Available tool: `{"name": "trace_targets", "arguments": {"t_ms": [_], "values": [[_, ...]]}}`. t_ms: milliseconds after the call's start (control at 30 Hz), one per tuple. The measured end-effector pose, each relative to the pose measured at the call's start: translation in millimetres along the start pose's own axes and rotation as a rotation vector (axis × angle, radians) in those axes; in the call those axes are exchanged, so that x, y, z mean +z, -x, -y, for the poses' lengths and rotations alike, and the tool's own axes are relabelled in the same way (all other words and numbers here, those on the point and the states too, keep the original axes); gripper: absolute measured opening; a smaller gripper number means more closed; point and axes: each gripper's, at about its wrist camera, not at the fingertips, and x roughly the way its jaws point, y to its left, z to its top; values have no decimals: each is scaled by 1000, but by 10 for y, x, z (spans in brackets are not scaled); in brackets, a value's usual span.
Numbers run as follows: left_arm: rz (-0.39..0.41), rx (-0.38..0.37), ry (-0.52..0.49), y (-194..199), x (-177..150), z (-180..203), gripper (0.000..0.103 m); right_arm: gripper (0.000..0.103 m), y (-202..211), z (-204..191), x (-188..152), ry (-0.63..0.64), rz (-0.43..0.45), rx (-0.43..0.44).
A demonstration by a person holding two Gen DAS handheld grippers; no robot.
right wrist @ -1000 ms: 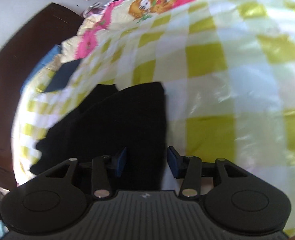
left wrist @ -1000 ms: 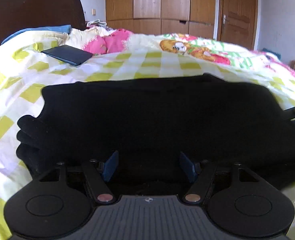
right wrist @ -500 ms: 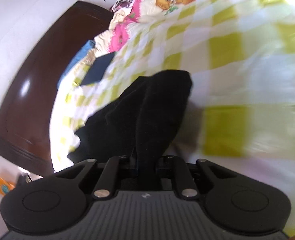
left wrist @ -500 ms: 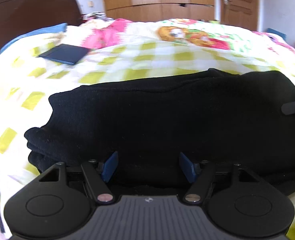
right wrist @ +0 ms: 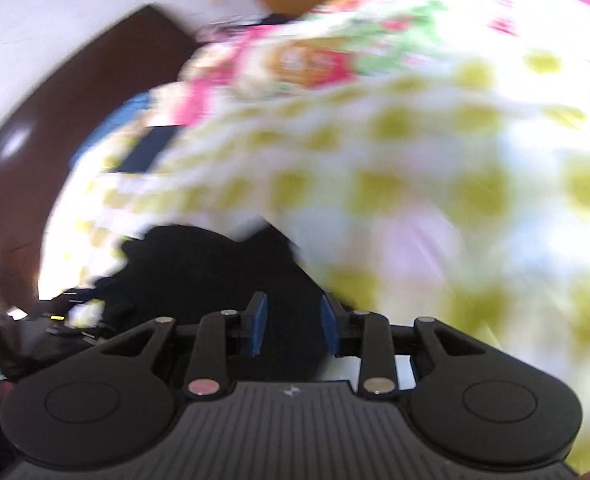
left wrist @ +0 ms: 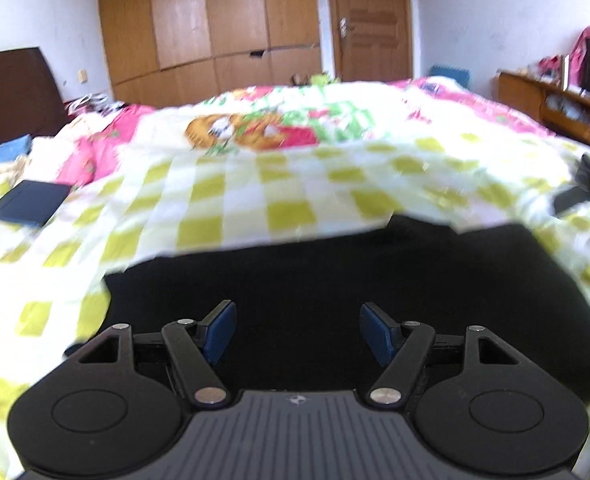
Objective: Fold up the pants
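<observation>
The black pants [left wrist: 335,292] lie folded into a broad flat bundle on the yellow-checked bed cover [left wrist: 231,200]. In the left wrist view my left gripper [left wrist: 299,332] hovers over the near edge of the pants, jaws wide open, nothing between the blue pads [left wrist: 220,332]. The right wrist view is blurred by motion. There my right gripper [right wrist: 293,326] hangs over the end of the pants [right wrist: 215,268]; its jaws are opening, and the blue pads [right wrist: 257,324] stand apart without pressing on the cloth.
A flat dark blue item [left wrist: 27,202] lies on the bed at the left, near the dark headboard [left wrist: 11,92]. Pink and cartoon-print bedding [left wrist: 255,128] covers the far side. A wooden wardrobe [left wrist: 207,20], a door [left wrist: 371,20] and a low cabinet [left wrist: 555,100] stand behind.
Both grippers have lifted and drawn back from the pants. The right gripper shut on the pants' end half a second ago and has since let go; the left stayed open.
</observation>
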Motion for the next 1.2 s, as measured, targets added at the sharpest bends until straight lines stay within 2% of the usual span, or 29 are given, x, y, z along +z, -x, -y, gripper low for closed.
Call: {"name": "trace_targets", "arguments": {"t_ms": [67,100,167,233,300,367,467,533,567,600,633,667,700,733,800,867,1000,1100,1200], "values": [[0,-3,-17,-204,123,15,81,31,-494,11,332,-6,-88,116],[-5,1,-24,-288,140,30,81,30,-757,27,477,-5,-165,158],[-17,-1,-32,-419,150,40,81,29,-1194,42,658,-9,-321,188],[-32,-8,-41,-477,122,63,81,29,-1569,82,752,-41,-531,260],[-51,-13,-59,-499,56,100,81,27,-1764,106,742,-13,-687,206],[-74,-19,-75,-541,1,139,81,18,-1866,140,731,40,-822,125],[-92,-28,-70,-569,-91,154,82,14,-1838,321,719,-20,-965,83],[-95,-36,-59,-589,-94,144,83,13,-1723,316,731,43,-1024,-20],[-97,-39,-55,-600,-94,139,84,13,-1664,280,729,113,-1042,-103],[-99,-40,-54,-610,-97,134,85,25,-1602,241,729,173,-1052,-187],[-98,-43,-53,-612,-104,130,85,52,-1530,212,736,223,-1037,-254],[-97,-44,-51,-614,-112,124,85,50,-1442,183,761,247,-1005,-279],[-94,-45,-50,-607,-123,121,85,44,-1341,165,801,226,-964,-261],[-91,-46,-49,-595,-133,117,86,43,-1216,146,843,184,-901,-210],[-84,-43,-47,-581,-144,112,86,42,-970,114,869,128,-748,-164],[-76,-37,-42,-550,-149,113,86,43,-715,120,760,75,-612,-147],[-59,-17,-65,-465,-164,158,86,44,-257,161,309,-5,-404,-136],[-56,-10,-77,-393,-153,206,86,44,-111,134,63,84,-315,-151],[-57,-17,-76,-338,-105,259,86,44,-186,213,13,125,-306,-80]]}}
